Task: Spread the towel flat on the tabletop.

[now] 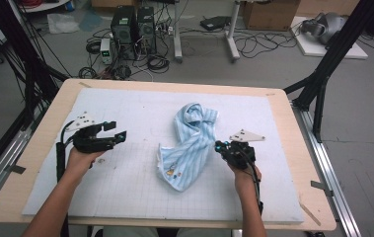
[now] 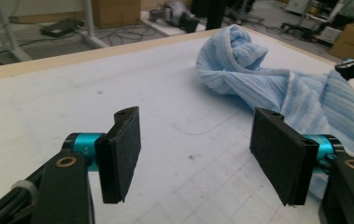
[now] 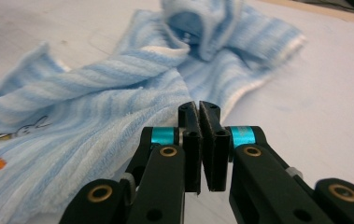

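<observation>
Your towel [image 1: 189, 145] lies crumpled mid-mat, a long twisted strip running from the far bunched end down to the near corner w/ the cartoon print. Looks like the start of a spread-or-fold job: nothing gripped yet, both hands just squaring up either side of it.

Your left gripper [image 2: 202, 158] has its jaws wide apart, nothing between them, pointed across bare mat toward the towel, well apart from the cloth. Your right gripper [image 3: 204, 144] has its jaws pressed together, empty, tips hovering just beside the towel's right edge; I can't tell if they touch the pile.

Next move, my guess: you'll need the right jaws opened before they can take an edge, then pick a hem, not the bulk. The left one has to come in to the printed corner.

Material: soft ribbed terry, pale blue w/ lighter stripes, white hem band, thick pile. It'll sag & drag, so pinch a single layer. The far end is rolled into a hood-like hump. The mat [image 1: 125, 197] is a flat pale sheet w/ a faint grid, over a light wood table [image 1: 36, 143].
</observation>
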`<state>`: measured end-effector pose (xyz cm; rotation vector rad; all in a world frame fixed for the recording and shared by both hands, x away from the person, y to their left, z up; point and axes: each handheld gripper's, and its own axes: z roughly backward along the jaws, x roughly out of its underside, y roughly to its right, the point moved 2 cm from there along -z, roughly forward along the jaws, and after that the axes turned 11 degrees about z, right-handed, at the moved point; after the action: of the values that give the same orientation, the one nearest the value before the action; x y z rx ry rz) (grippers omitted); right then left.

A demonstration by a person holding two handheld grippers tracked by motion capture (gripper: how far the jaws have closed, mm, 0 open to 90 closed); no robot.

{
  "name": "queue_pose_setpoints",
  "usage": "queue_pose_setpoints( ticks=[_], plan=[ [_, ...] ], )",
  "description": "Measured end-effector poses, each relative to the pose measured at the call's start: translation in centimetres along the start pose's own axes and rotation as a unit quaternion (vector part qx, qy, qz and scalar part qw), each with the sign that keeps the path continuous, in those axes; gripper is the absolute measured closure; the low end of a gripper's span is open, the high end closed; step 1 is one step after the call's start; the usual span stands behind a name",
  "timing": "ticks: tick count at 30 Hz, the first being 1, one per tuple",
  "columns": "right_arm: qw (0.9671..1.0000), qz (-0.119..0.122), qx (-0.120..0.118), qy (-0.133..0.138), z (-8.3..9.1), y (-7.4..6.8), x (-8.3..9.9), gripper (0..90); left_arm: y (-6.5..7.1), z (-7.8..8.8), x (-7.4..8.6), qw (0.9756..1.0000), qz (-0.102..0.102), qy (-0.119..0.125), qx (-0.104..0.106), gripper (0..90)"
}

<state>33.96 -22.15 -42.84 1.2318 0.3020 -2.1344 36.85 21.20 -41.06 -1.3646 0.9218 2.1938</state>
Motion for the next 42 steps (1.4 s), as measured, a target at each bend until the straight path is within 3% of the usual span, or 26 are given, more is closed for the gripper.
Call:
queue_pose_setpoints(
  ticks=[3, 6, 9, 11, 14, 15, 23, 25, 27, 31, 33, 37, 38, 39, 41, 42],
  plan=[
    [0.9998, -0.017, 0.012, 0.000, 0.5, 0.5, 0.8, 86.1, 1.4, -1.9, 0.0, 0.9995, -0.003, -0.012, 0.028, 36.7],
    [0.9993, -0.031, 0.022, 0.007, 0.7, 0.7, 1.1, 68.2, 3.0, -3.7, -0.1, 0.9980, -0.010, -0.017, 0.060, 41.1],
    [0.9981, -0.045, 0.039, 0.016, 1.3, 1.0, 1.5, 58.7, 4.4, -5.5, -0.2, 0.9955, -0.024, -0.029, 0.087, 48.5],
    [0.9975, -0.048, 0.048, 0.019, 1.8, 1.3, 1.9, 56.0, 5.2, -6.7, -0.4, 0.9937, -0.033, -0.039, 0.099, 53.2],
    [0.9969, -0.055, 0.054, 0.016, 2.4, 1.6, 2.6, 52.7, 6.3, -8.3, -0.6, 0.9918, -0.036, -0.051, 0.112, 53.1],
    [0.9966, -0.058, 0.056, 0.018, 2.6, 1.8, 2.8, 51.8, 6.6, -8.9, -0.5, 0.9917, -0.037, -0.054, 0.111, 52.9],
    [0.9952, -0.073, 0.060, 0.027, 3.6, 2.5, 3.8, 51.5, 8.8, -13.3, 1.3, 0.9832, -0.055, -0.134, 0.111, 42.7],
    [0.9953, -0.072, 0.059, 0.028, 3.6, 2.5, 3.8, 51.5, 9.1, -14.0, 1.9, 0.9810, -0.059, -0.150, 0.108, 39.6],
    [0.9954, -0.072, 0.057, 0.028, 3.6, 2.5, 3.8, 51.5, 9.2, -14.7, 2.7, 0.9800, -0.063, -0.168, 0.087, 31.3],
    [0.9955, -0.071, 0.056, 0.027, 3.6, 2.5, 3.7, 51.5, 9.1, -15.2, 3.5, 0.9744, -0.067, -0.197, 0.084, 31.1],
    [0.9956, -0.071, 0.055, 0.028, 3.6, 2.5, 3.7, 51.5, 9.2, -15.2, 3.6, 0.9713, -0.075, -0.206, 0.092, 40.5],
    [0.9957, -0.070, 0.052, 0.029, 3.4, 2.3, 3.5, 51.4, 9.3, -15.1, 3.7, 0.9668, -0.088, -0.215, 0.107, 70.3],
    [0.9959, -0.068, 0.052, 0.027, 3.4, 2.3, 3.5, 51.5, 9.4, -14.9, 3.6, 0.9666, -0.095, -0.215, 0.103, 79.1],
    [0.9958, -0.071, 0.051, 0.026, 3.3, 2.2, 3.5, 51.5, 9.3, -14.8, 3.6, 0.9677, -0.092, -0.211, 0.103, 81.4],
    [0.9961, -0.068, 0.049, 0.027, 3.3, 2.1, 3.3, 51.5, 9.0, -14.4, 3.4, 0.9727, -0.084, -0.194, 0.095, 82.8],
    [0.9959, -0.070, 0.050, 0.027, 3.2, 2.1, 3.3, 51.5, 8.7, -14.1, 3.2, 0.9761, -0.069, -0.182, 0.096, 82.8]
  ],
)
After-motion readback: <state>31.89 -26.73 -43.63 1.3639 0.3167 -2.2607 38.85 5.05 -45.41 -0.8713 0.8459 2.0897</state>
